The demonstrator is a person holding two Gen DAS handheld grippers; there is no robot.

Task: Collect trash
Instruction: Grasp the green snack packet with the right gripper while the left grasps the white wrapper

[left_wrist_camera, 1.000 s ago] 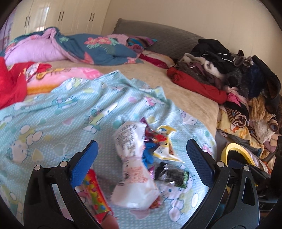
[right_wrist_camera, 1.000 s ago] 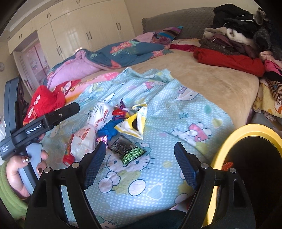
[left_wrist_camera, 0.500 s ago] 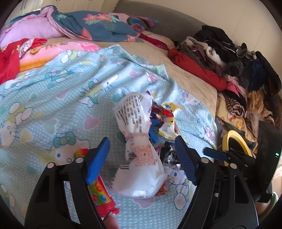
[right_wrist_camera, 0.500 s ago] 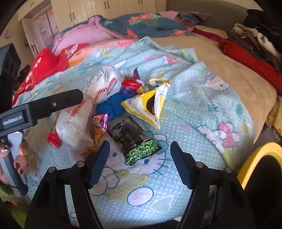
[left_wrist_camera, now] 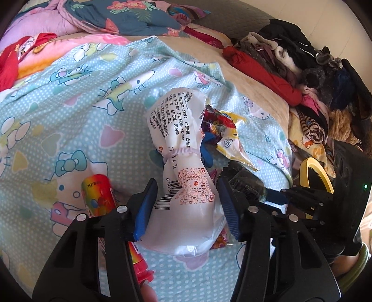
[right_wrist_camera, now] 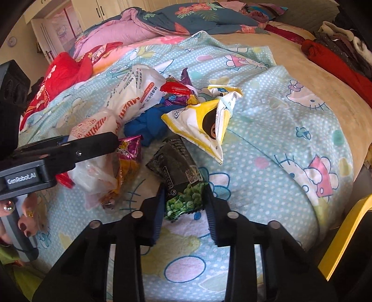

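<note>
A pile of wrappers lies on the Hello Kitty sheet (left_wrist_camera: 76, 111). My left gripper (left_wrist_camera: 187, 206) straddles the lower end of a white plastic bag (left_wrist_camera: 186, 185); its jaws are closing and look to touch the bag's sides. My right gripper (right_wrist_camera: 184, 209) has its jaws around the green end of a black pea-snack packet (right_wrist_camera: 179, 176), which lies flat. A yellow-white wrapper (right_wrist_camera: 204, 125), blue cloth (right_wrist_camera: 148, 125), red wrapper (right_wrist_camera: 175, 88) and a pink-purple wrapper (right_wrist_camera: 130, 151) lie between. A red candy tube (left_wrist_camera: 100, 197) lies left of the left gripper.
A yellow-rimmed bin (right_wrist_camera: 344, 234) stands at the bed's right edge, also in the left wrist view (left_wrist_camera: 313, 169). Clothes are heaped at the far right (left_wrist_camera: 313, 76). Quilts (left_wrist_camera: 121, 18) and a red garment (right_wrist_camera: 62, 76) lie toward the headboard.
Both grippers have moved forward and down onto the trash and narrowed their jaws, the left around the white bag, the right around the black pea packet.
</note>
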